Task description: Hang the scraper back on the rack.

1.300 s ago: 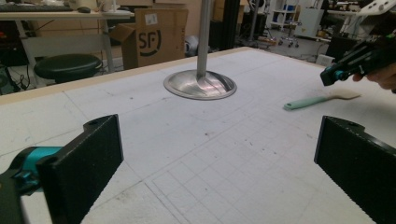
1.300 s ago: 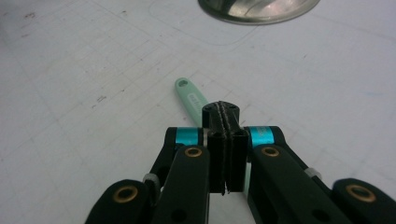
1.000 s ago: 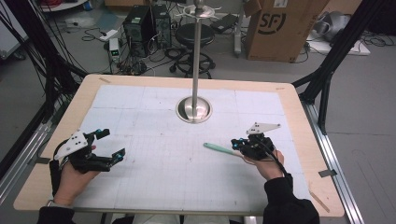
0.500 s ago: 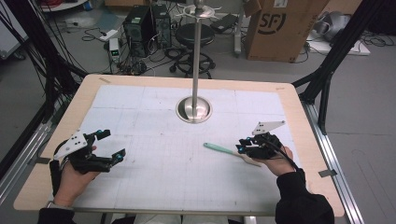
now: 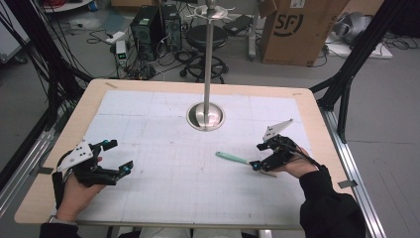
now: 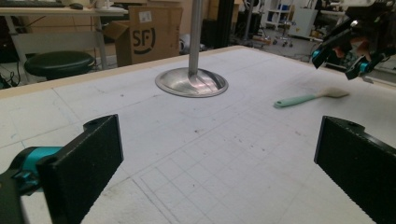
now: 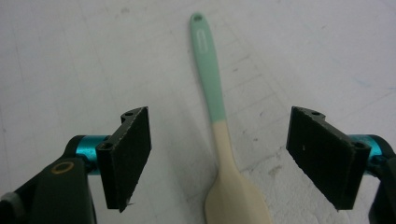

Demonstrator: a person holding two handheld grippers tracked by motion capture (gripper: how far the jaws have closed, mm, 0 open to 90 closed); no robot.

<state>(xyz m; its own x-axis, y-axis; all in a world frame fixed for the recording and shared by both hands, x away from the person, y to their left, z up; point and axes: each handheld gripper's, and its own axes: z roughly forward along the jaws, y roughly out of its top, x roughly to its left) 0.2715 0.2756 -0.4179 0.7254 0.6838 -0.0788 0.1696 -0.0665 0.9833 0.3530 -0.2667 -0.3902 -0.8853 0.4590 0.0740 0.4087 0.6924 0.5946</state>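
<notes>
At the near edge of the tabletop (image 5: 148, 94), two hands come in, one toward each near corner. The left gripper (image 5: 115, 157) sits by the near left corner, level over the white gridded mat (image 5: 163, 198), its jaws spread wide with nothing between them; in the left gripper view the mat runs bare ahead of it, open room all the way across. The right gripper (image 5: 257, 156) sits toward the right edge, a little farther in, tipped down over the spatula (image 7: 219, 140). Its jaws have just been opening and now stand wide to either side of the spatula without pressing on it; the right gripper view shows clear mat between each pad and the tool. The spatula lies flat on the mat right of middle, its cream blade (image 7: 236, 200) under that gripper and its mint handle (image 5: 232, 157) pointing toward the table's centre. Around it the mat is free on every side. Farther in, near the middle of the far half, a metal stand (image 5: 206, 116) rises from a round base, well apart from both grippers. Beyond the far edge are a stool (image 5: 200, 37), a cardboard box (image 5: 292, 29) and cables on the floor.
</notes>
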